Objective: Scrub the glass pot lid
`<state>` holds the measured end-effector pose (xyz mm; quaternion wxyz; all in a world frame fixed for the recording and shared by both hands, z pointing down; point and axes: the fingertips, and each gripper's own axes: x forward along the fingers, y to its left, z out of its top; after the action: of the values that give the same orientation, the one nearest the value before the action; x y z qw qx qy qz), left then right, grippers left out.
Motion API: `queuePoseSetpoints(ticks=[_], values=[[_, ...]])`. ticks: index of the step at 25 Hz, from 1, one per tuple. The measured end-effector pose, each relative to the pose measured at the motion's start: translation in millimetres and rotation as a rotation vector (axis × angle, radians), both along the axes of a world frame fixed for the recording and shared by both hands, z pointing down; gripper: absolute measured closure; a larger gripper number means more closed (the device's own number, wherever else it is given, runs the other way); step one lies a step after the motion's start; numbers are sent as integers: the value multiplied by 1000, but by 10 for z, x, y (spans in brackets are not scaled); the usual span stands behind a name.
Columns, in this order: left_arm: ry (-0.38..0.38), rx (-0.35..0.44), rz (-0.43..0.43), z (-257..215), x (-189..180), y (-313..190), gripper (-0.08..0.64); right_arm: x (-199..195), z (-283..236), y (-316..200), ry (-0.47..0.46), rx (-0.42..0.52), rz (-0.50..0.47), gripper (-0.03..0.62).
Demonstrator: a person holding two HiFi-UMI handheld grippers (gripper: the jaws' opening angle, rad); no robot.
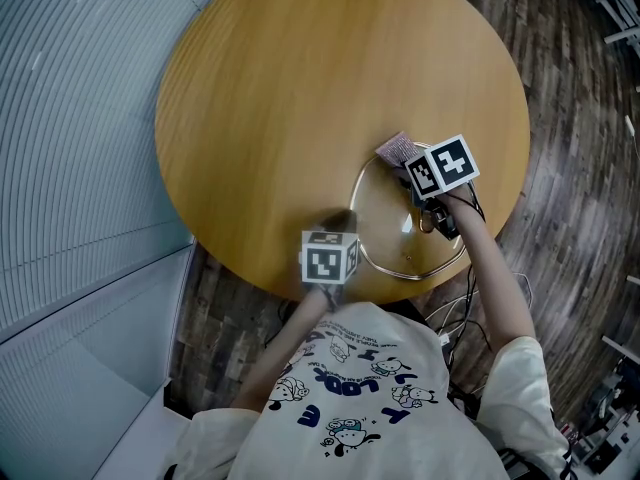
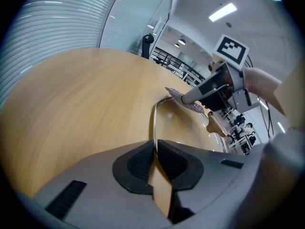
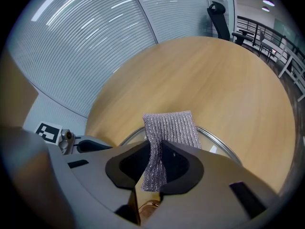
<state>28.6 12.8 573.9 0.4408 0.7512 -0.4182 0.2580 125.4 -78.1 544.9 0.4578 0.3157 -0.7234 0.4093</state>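
A round wooden table (image 1: 300,78) stands on a dark plank floor (image 1: 575,158), beside a ribbed pale wall (image 1: 60,118). The glass pot lid (image 1: 385,223) lies flat near the table's edge closest to the person. The left gripper (image 2: 155,162) is clenched on the lid's metal rim at its near-left side. The right gripper (image 3: 157,165) pinches a silvery mesh scrubbing cloth (image 3: 171,128), whose free end lies over the lid's far rim.
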Motion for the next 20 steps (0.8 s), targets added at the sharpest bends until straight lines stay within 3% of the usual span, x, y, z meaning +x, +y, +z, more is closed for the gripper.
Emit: queuePoseSetpoints(ticks=[20], values=[[-18,-5,17,43,-13,13,529,208,-5,36,-10,11,55,515]])
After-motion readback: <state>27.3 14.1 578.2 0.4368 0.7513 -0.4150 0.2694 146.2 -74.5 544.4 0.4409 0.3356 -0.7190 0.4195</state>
